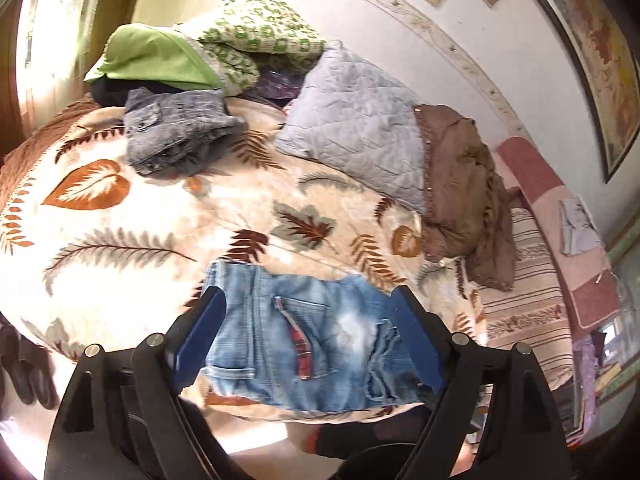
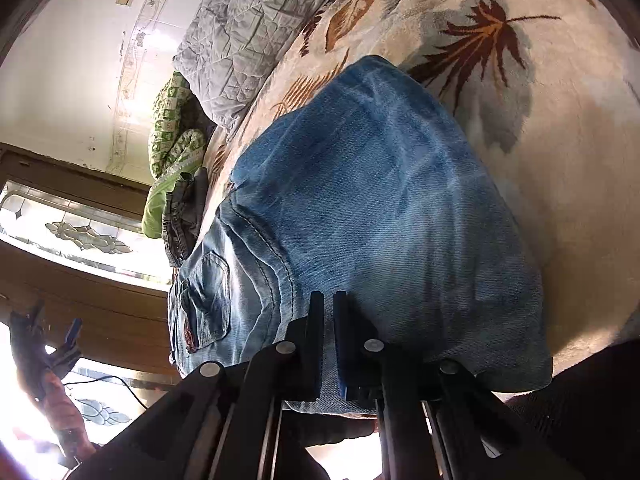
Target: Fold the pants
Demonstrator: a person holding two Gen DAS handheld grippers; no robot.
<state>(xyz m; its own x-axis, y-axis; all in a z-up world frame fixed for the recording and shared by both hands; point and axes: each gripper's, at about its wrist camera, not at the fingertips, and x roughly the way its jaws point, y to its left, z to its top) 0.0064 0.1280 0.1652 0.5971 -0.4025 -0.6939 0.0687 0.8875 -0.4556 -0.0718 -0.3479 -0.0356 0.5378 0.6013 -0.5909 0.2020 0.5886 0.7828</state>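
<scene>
The right gripper is clenched on the near edge of the folded blue jeans, which lie on the leaf-patterned blanket just ahead of its jaws, while the left gripper hangs released above them, and beyond lie a grey garment and a quilted pillow.

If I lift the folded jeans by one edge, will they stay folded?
Probably not: the jeans are soft denim, lying in loose rounded layers on the blanket, so they would likely droop and unfold. They look thick, fairly heavy. Pushed, they would probably drag on the fuzzy pile.
</scene>
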